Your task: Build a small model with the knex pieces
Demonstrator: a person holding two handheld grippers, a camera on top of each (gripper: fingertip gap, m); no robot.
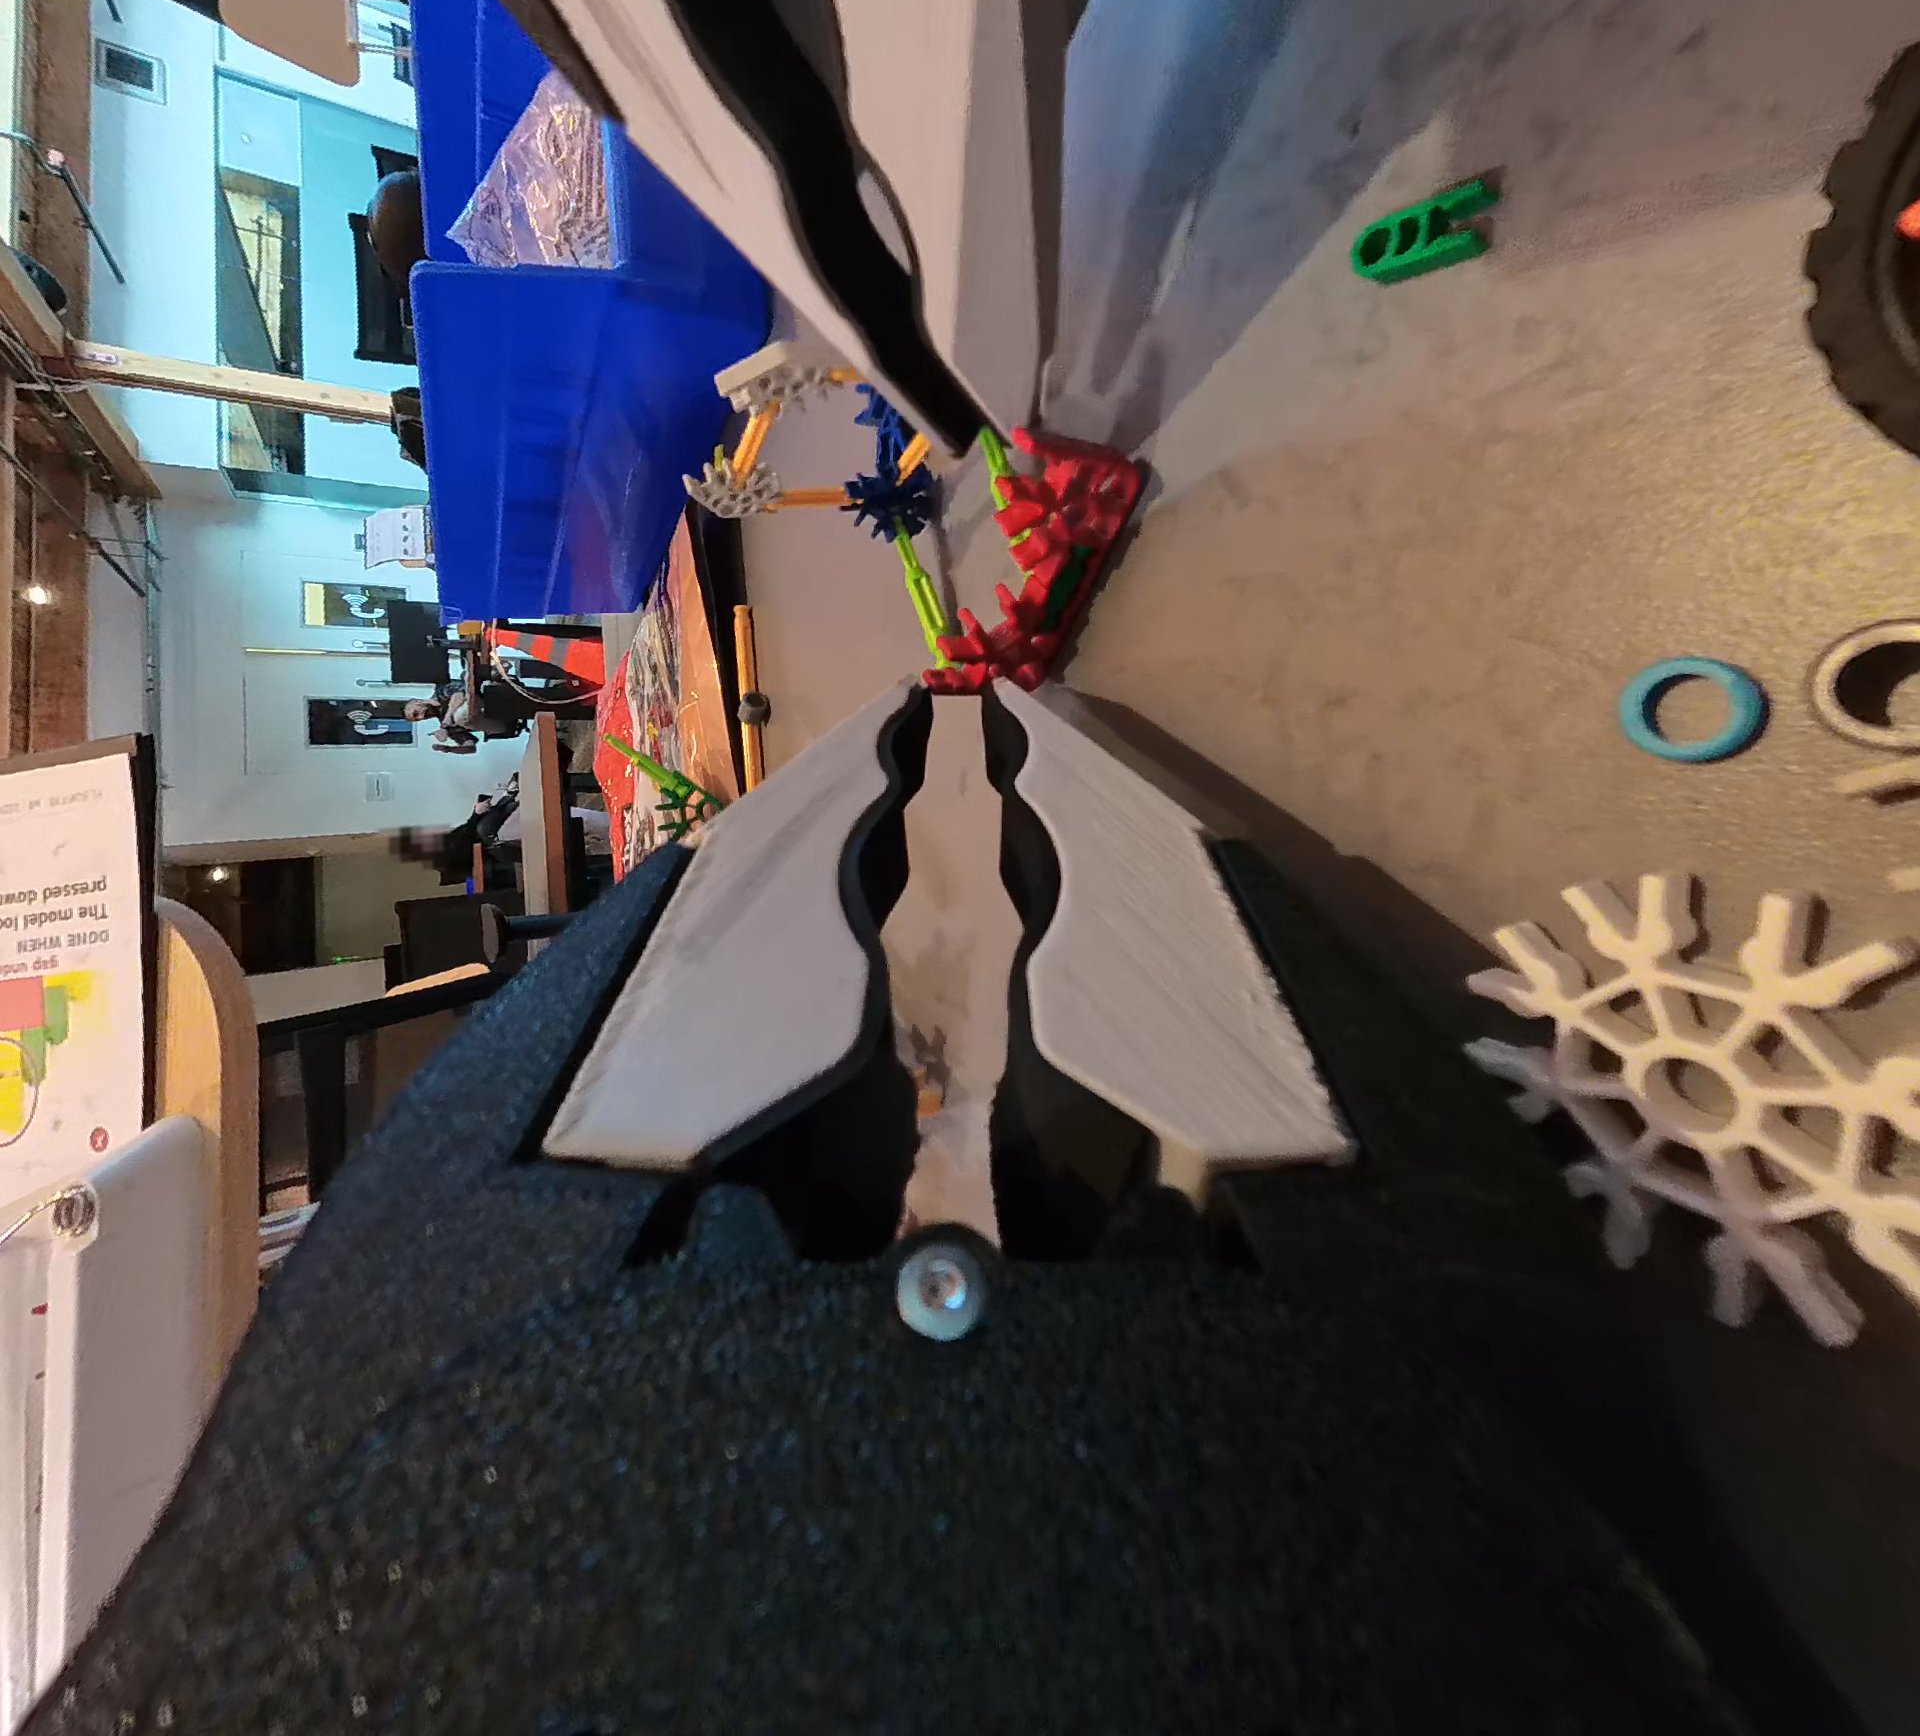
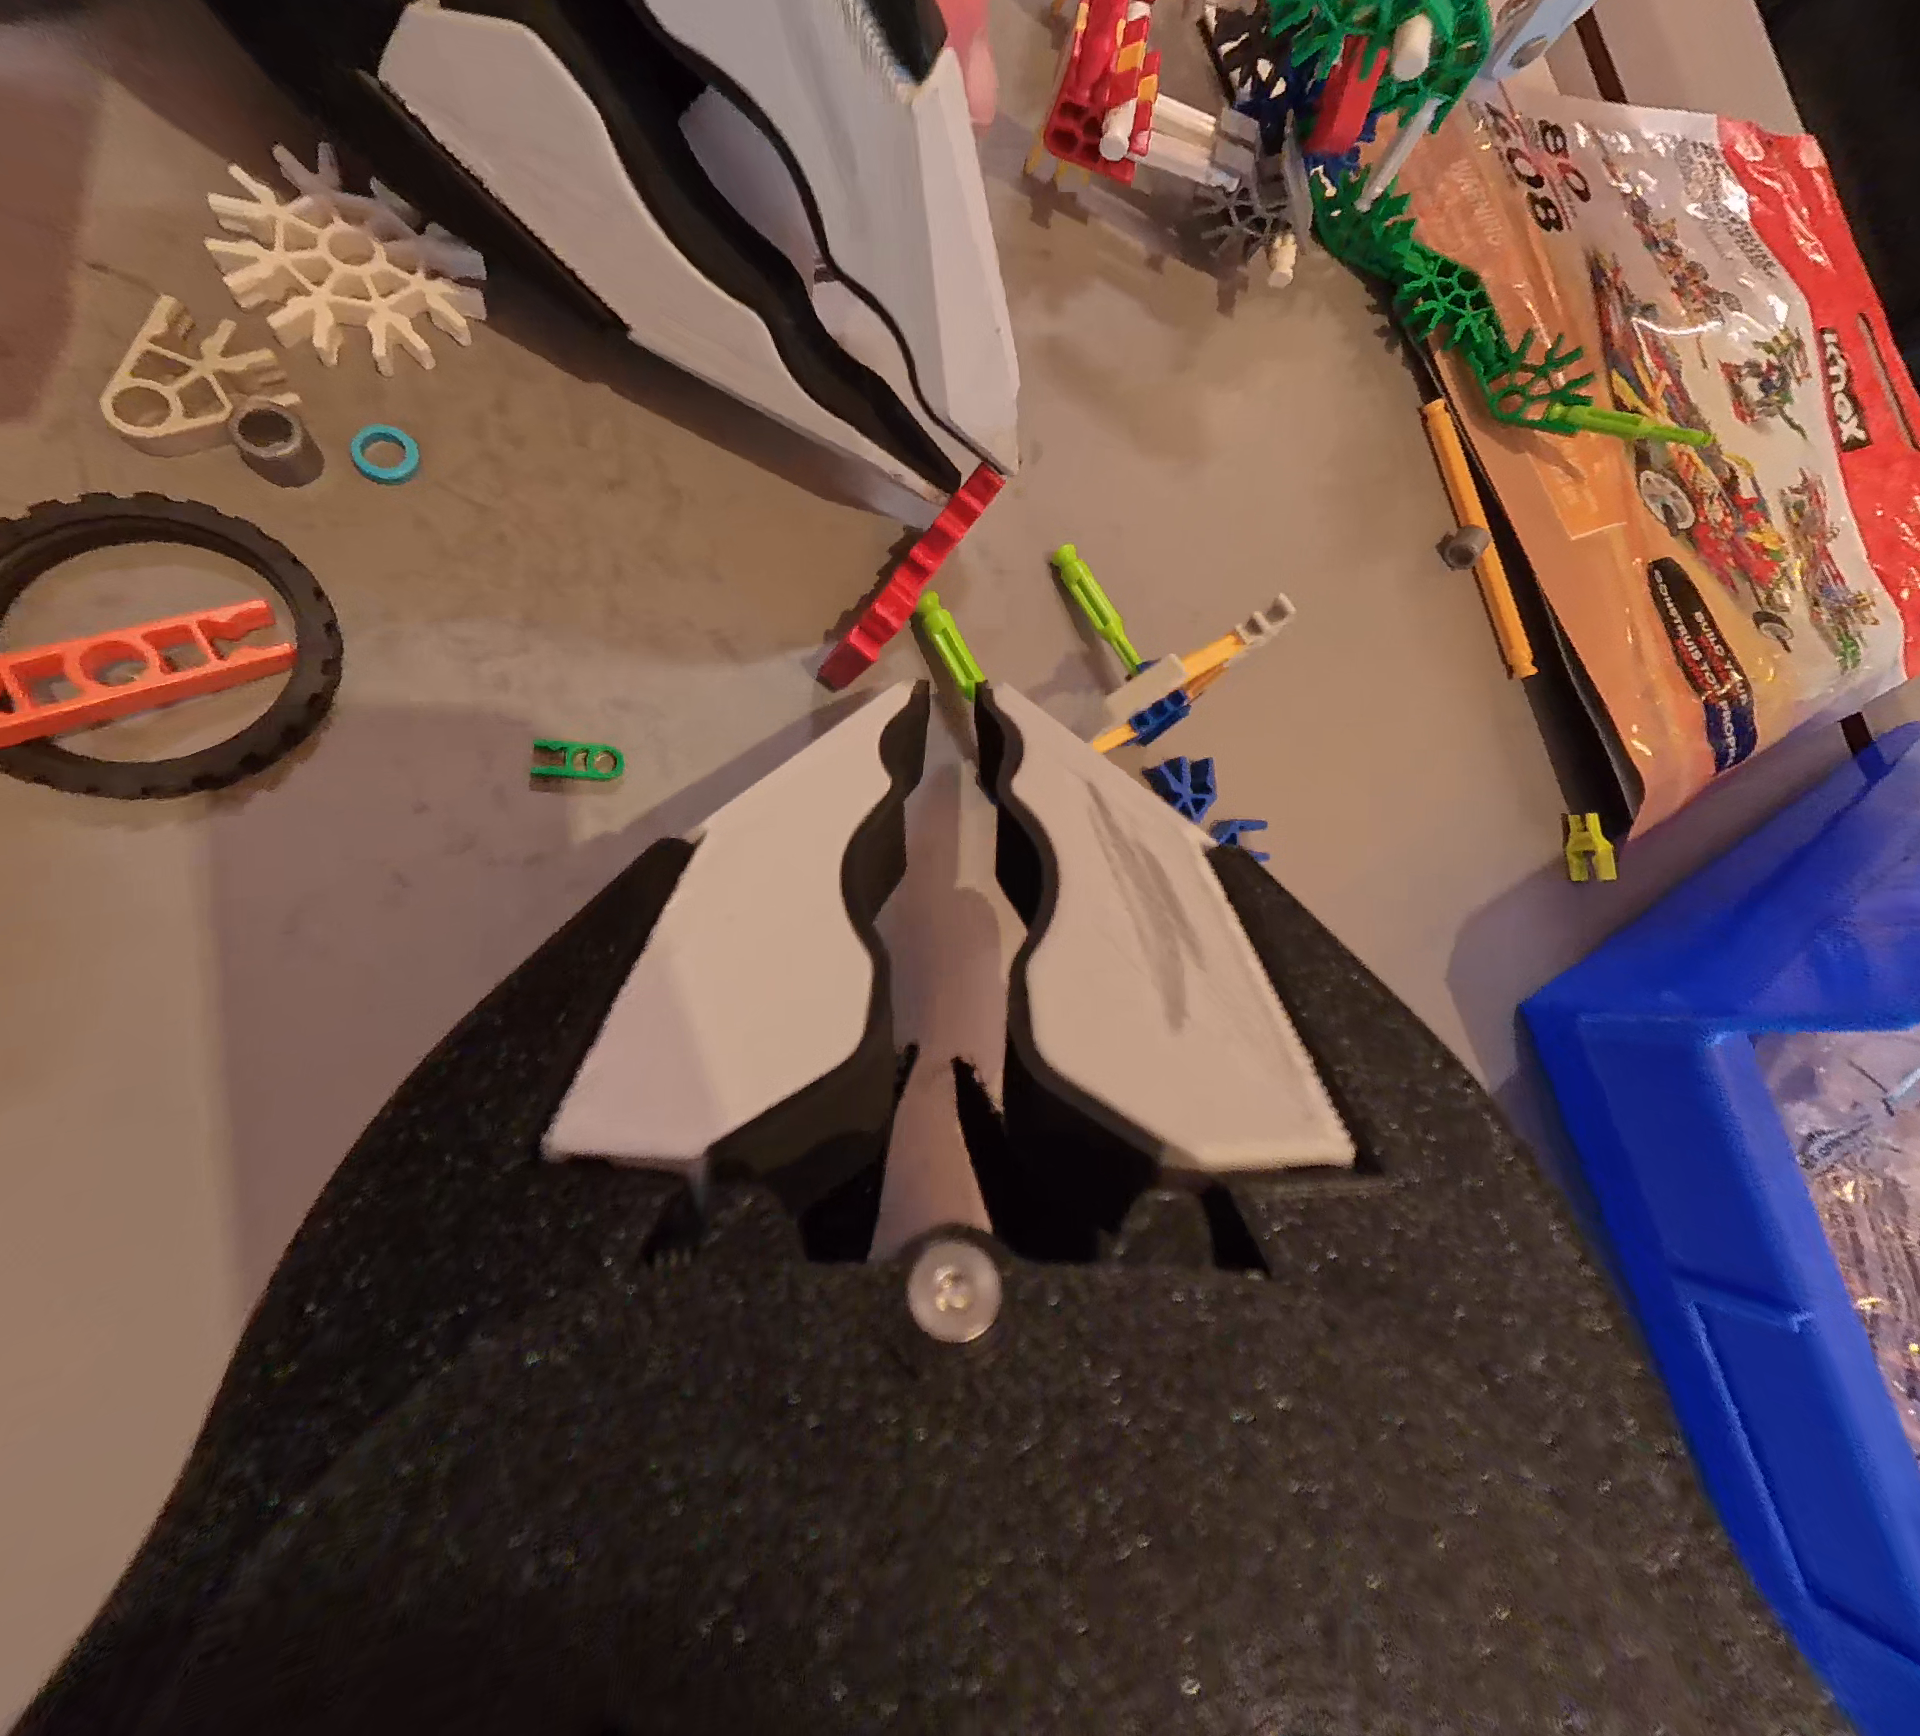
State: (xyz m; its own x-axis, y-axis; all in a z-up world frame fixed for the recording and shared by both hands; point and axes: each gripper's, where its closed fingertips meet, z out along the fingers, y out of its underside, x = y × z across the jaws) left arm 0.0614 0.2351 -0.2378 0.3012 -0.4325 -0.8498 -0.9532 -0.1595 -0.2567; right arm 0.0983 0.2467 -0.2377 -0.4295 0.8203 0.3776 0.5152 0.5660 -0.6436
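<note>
Red connector (image 2: 914, 580) pinched edge-on by left gripper (image 1: 954, 687); right gripper (image 2: 951, 694) clamped on lime rod (image 2: 951, 652) seated in it. Risk: skewed push, rod popping out.

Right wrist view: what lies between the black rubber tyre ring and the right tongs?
Only a small green plastic clip on the grey tabletop; the right wrist view shows it.

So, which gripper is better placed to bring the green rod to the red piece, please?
Right, probably: the right gripper is shut on the green rod, whose tip nearly meets the red piece that the left gripper holds.
</note>
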